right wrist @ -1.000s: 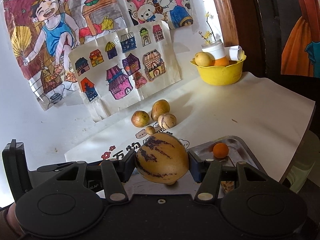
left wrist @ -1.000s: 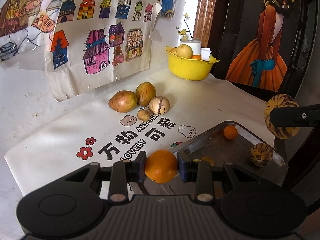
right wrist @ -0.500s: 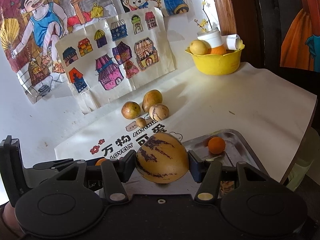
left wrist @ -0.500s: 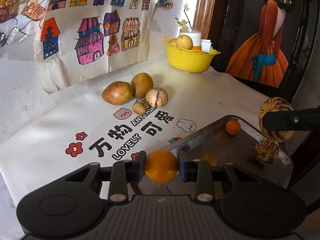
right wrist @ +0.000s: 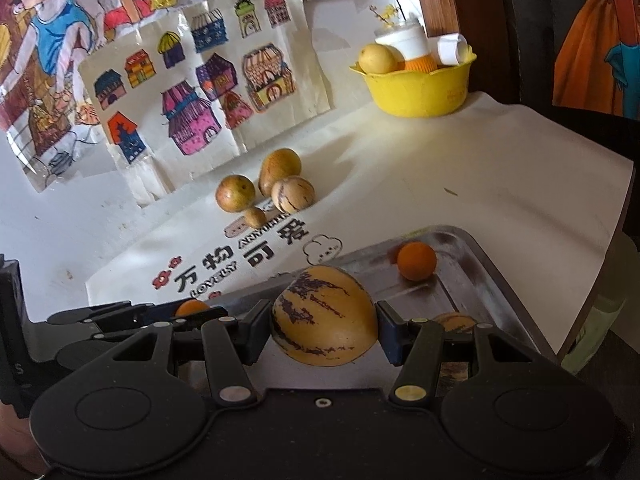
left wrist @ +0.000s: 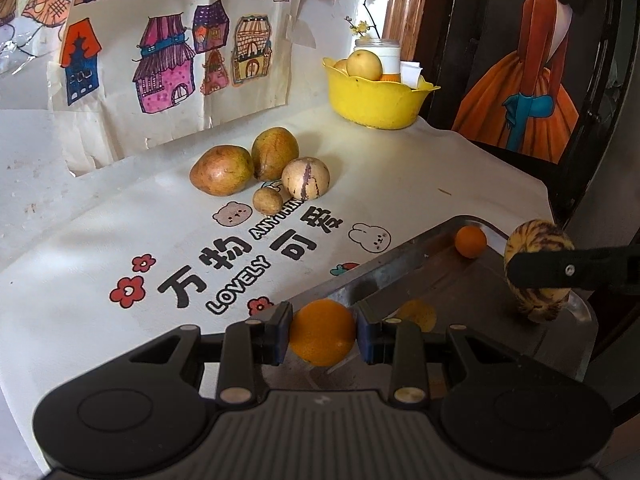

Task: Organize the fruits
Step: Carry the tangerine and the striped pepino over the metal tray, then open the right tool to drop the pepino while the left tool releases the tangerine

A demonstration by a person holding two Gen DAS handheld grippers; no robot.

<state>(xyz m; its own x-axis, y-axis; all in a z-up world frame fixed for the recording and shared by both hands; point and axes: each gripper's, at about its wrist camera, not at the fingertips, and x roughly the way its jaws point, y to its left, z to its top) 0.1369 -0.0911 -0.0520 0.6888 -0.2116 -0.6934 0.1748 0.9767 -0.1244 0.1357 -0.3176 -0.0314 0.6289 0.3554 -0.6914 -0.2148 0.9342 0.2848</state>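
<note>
Left gripper point(left wrist: 322, 333) tight on orange point(left wrist: 322, 332) — right gripper point(right wrist: 325, 316) on striped melon point(right wrist: 325, 316).

Both grippers point(left wrist: 322, 334) point(right wrist: 324, 330) clamped, angled downward.

orange fruit point(left wrist: 322, 332), yellow purple-striped melon point(right wrist: 325, 316), yellow bowl point(left wrist: 376, 100), silver tray point(right wrist: 460, 280)
</note>
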